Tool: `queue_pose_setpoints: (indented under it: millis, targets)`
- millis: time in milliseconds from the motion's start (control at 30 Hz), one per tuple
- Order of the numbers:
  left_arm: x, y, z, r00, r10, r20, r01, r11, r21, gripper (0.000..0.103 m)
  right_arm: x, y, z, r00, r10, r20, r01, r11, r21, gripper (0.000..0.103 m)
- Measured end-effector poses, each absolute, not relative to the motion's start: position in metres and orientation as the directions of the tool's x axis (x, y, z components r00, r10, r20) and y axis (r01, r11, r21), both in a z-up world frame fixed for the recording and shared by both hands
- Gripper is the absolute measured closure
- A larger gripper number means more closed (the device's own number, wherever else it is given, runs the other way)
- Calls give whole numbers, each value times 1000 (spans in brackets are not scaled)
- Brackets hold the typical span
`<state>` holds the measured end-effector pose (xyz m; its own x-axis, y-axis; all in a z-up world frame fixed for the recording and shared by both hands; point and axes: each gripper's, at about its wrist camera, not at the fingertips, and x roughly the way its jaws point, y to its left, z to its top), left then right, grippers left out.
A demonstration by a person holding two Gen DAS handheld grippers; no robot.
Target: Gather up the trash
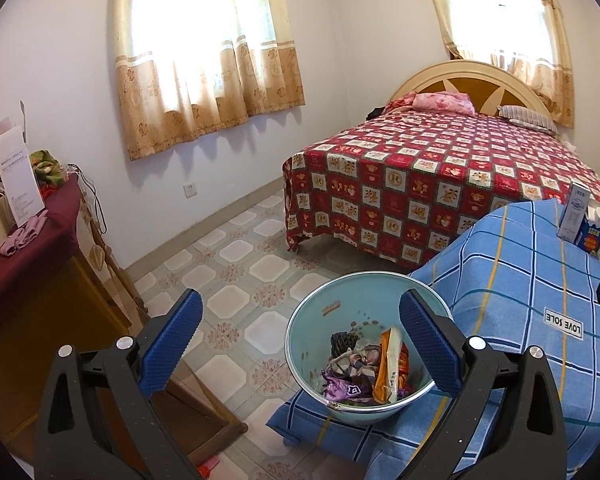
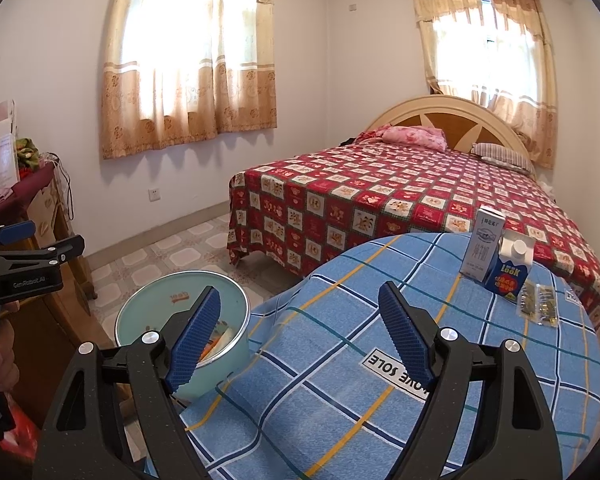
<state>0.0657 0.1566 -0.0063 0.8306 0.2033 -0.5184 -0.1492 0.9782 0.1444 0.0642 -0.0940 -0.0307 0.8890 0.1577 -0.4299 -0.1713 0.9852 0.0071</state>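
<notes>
Holding wrappers already, the bin (image 1: pixel 364 360) sits at six o'clock; two cartons (image 2: pixel 496 260) and a packet (image 2: pixel 538 304) remain at two o'clock on the blue cloth (image 2: pixel 340 340). Left gripper (image 1: pixel 300 344) and right gripper (image 2: pixel 300 340) gape wide, empty.

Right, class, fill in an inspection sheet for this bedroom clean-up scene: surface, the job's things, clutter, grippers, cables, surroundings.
Surface: blue checked cloth covers a rounded table, hanging down to the floor.
Job's things: pale blue bin on the floor beside the table, already holding wrappers; white milk carton, blue carton and a small foil packet on the cloth.
Clutter: papers and folded clothes on the side cabinet.
Grippers: left gripper open, nothing between the pads, aimed over the bin; right gripper open, empty, above the cloth.
Cables: thin wires hanging off the cabinet.
Surroundings: bed with red patterned cover, curtained windows, tiled floor.
</notes>
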Motion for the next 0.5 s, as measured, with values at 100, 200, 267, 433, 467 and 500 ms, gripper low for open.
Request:
queue_pose_setpoints:
  millis: [100, 200, 267, 433, 467, 500]
  targets:
    - [67, 156, -8, 825, 201, -529, -147, 979, 143, 6, 64, -94, -31, 888, 159, -431, -172, 985, 10, 23]
    - [68, 155, -11, 820, 200, -536, -146, 979, 142, 6, 64, -92, -33, 887, 161, -433, -174, 985, 10, 22]
    - [69, 155, -12, 818, 203, -538, -149, 979, 142, 6, 64, -92, -33, 887, 162, -433, -174, 985, 11, 22]
    - [70, 151, -14, 814, 199, -545, -138, 979, 150, 6, 63, -89, -35, 884, 166, -437, -177, 984, 14, 22]
    - [70, 149, -15, 815, 199, -543, -136, 979, 155, 6, 64, -91, -35, 884, 166, -437, -178, 984, 14, 22]
    - [69, 148, -15, 817, 199, -541, -134, 978, 158, 6, 63, -89, -35, 884, 166, -436, -178, 984, 14, 22]
